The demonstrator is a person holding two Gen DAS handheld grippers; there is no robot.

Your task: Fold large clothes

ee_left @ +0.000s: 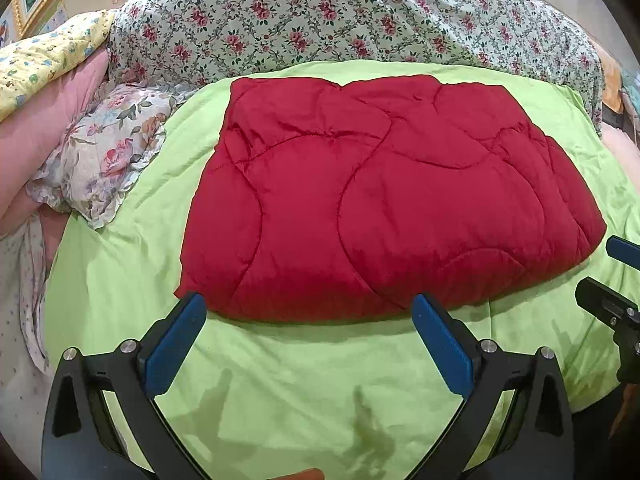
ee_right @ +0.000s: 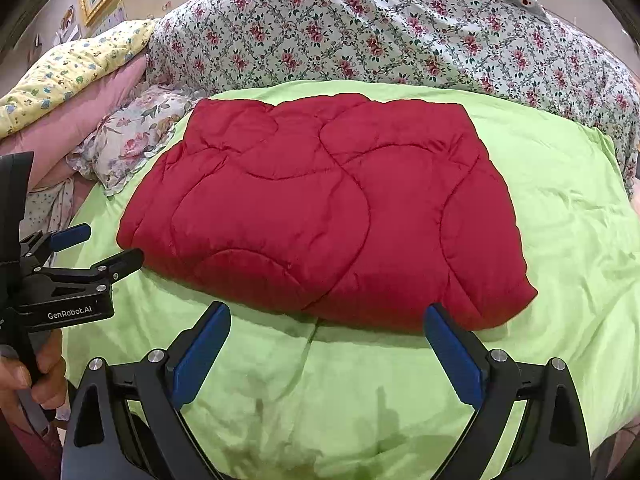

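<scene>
The quilt (ee_left: 384, 204) is deep red and padded, stitched in broad curving lines that make rounded puffy panels. It lies folded into a thick, roughly rectangular bundle, flat on the green sheet (ee_left: 280, 380) of the bed, filling the centre of both frames. Its near edge is a plump rounded fold; its far edge, toward the top of the frame, looks slightly uneven and creased.

- Red quilted blanket (ee_right: 320, 208), folded, lies on green sheet (ee_right: 560, 208).
- R gripper (ee_right: 326, 316) jaws wide apart, nothing btwn.
- L gripper (ee_right: 100, 246) at left edge, near blanket corner.
</scene>
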